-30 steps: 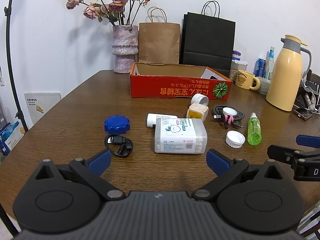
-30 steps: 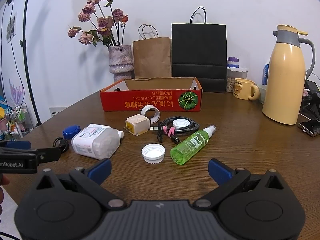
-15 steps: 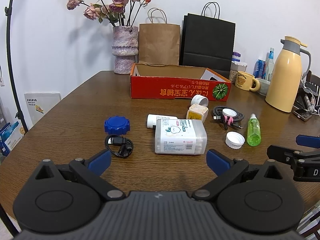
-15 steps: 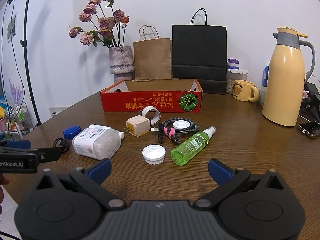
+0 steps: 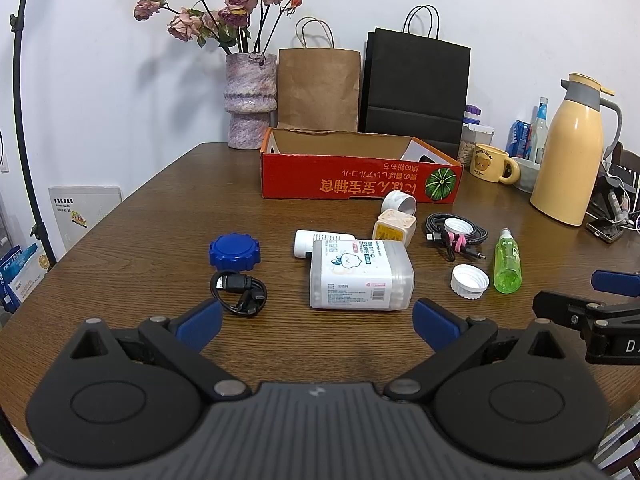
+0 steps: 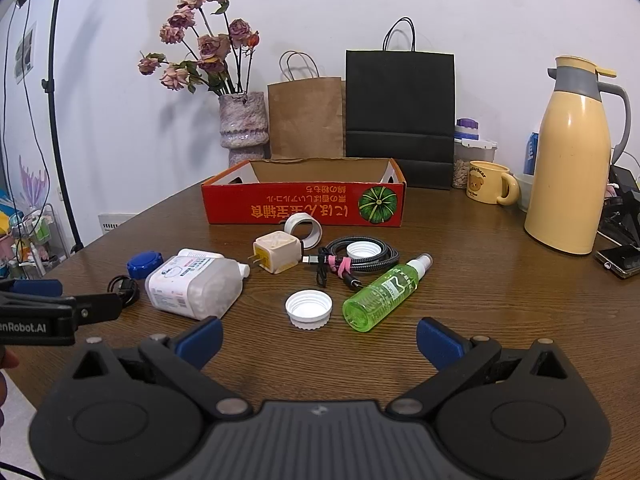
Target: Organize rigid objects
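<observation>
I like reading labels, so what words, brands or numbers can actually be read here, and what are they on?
"enRobot.AI", cut off at the frame edge: side of the left claw.
"D", cut off: side of the right claw.
Upside-down Japanese print beside a pumpkin picture: red box.
Mug, green spray bottle, white container: print too small to read.

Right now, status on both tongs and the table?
Left tongs open, empty. Right tongs open, empty. Green spray bottle, white cap loose before red box. Path clear.
</observation>
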`<control>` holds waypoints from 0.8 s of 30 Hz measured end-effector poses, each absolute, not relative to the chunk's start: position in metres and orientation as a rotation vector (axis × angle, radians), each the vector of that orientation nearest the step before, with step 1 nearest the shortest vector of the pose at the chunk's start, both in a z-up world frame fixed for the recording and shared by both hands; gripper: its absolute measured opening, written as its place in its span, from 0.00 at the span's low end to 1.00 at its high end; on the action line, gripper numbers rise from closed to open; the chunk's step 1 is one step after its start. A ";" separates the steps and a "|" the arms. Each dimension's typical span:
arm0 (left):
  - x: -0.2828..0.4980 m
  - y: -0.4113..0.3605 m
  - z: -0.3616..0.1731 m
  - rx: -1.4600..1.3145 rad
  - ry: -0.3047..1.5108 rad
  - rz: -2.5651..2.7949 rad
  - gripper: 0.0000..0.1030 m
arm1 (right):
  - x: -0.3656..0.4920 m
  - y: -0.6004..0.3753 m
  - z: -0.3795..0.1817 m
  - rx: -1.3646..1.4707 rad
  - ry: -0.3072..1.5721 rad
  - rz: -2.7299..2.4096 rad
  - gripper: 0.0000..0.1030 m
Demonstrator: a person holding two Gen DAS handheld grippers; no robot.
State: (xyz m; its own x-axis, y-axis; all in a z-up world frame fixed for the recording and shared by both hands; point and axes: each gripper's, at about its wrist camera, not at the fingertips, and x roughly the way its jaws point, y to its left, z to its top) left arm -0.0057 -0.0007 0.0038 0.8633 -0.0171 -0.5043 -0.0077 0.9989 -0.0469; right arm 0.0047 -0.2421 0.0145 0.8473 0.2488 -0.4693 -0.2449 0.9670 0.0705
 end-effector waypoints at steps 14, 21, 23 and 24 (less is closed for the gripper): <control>-0.005 -0.001 0.009 -0.051 0.525 -0.006 1.00 | 0.004 -0.241 0.015 0.003 0.493 0.261 1.00; -0.006 -0.001 0.009 -0.052 0.525 -0.008 1.00 | 0.005 -0.241 0.016 0.000 0.492 0.262 1.00; -0.006 -0.001 0.010 -0.052 0.525 -0.007 1.00 | 0.005 -0.241 0.016 0.000 0.491 0.262 1.00; -0.006 0.000 0.009 -0.052 0.524 -0.008 1.00 | 0.005 -0.241 0.016 0.000 0.492 0.262 1.00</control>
